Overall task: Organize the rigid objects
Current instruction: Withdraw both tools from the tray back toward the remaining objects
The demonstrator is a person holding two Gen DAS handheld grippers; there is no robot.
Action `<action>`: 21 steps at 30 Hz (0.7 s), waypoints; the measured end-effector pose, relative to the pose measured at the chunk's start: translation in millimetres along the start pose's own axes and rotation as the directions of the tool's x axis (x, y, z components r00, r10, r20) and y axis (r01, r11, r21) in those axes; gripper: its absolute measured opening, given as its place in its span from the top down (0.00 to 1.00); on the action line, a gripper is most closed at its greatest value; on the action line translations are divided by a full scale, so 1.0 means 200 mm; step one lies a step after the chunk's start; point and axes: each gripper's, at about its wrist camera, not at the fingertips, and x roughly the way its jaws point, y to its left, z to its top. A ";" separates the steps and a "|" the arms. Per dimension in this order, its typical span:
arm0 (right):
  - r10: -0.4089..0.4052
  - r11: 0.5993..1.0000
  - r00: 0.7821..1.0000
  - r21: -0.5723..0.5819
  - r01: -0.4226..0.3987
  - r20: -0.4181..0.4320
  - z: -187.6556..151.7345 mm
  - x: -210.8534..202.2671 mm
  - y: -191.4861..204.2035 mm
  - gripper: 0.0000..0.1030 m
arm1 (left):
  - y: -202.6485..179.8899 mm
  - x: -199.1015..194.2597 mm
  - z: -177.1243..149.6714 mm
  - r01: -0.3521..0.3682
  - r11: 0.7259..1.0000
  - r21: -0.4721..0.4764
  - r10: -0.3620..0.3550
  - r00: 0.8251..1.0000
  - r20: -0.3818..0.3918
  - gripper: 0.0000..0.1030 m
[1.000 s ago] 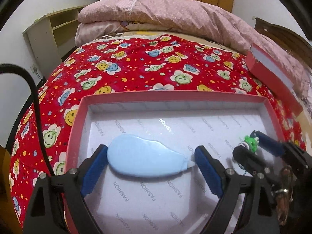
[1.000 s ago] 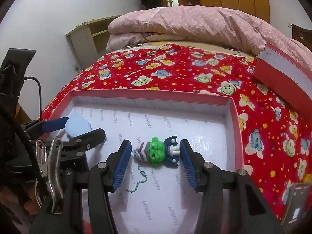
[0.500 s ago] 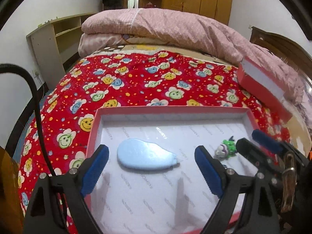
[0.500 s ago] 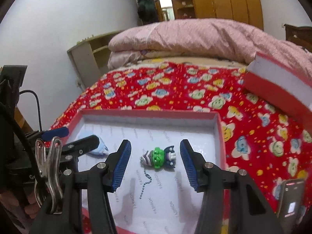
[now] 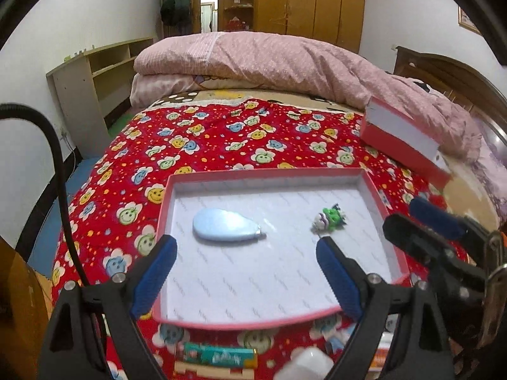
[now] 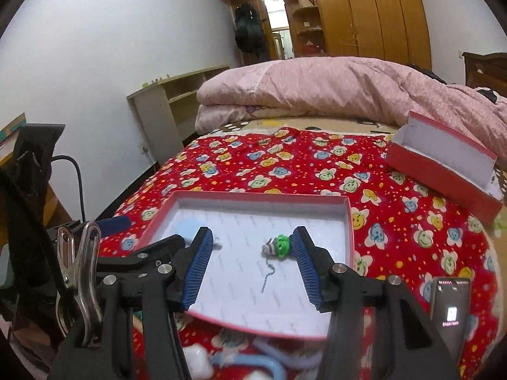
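Grippers [image 5: 244,272] — higher, toys released

A red blanket [image 5: 221,139] with smiley flowers covers the bed, and a big pink quilt [image 5: 269,60] is folded up at the far end. A pale shelf unit [image 5: 95,76] stands by the white wall on the left, and a tall wooden wardrobe [image 5: 310,3] stands at the back next to an open doorway [image 5: 209,0]. A phone [image 6: 450,310] with its screen lit lies on the blanket near the right edge.
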 end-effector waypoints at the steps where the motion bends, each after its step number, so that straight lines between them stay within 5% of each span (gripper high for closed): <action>1: 0.011 1.000 1.000 0.005 -0.011 0.002 -0.01 -0.03 0.01 0.48 | 0.00 -0.02 -0.01 0.001 1.000 -0.002 -0.001 1.000 -0.001 0.10; 21: 0.109 0.992 0.994 0.073 -0.107 -0.025 -0.29 -0.33 0.09 0.48 | 0.00 -0.30 -0.30 -0.015 1.000 -0.010 0.015 1.000 -0.017 0.10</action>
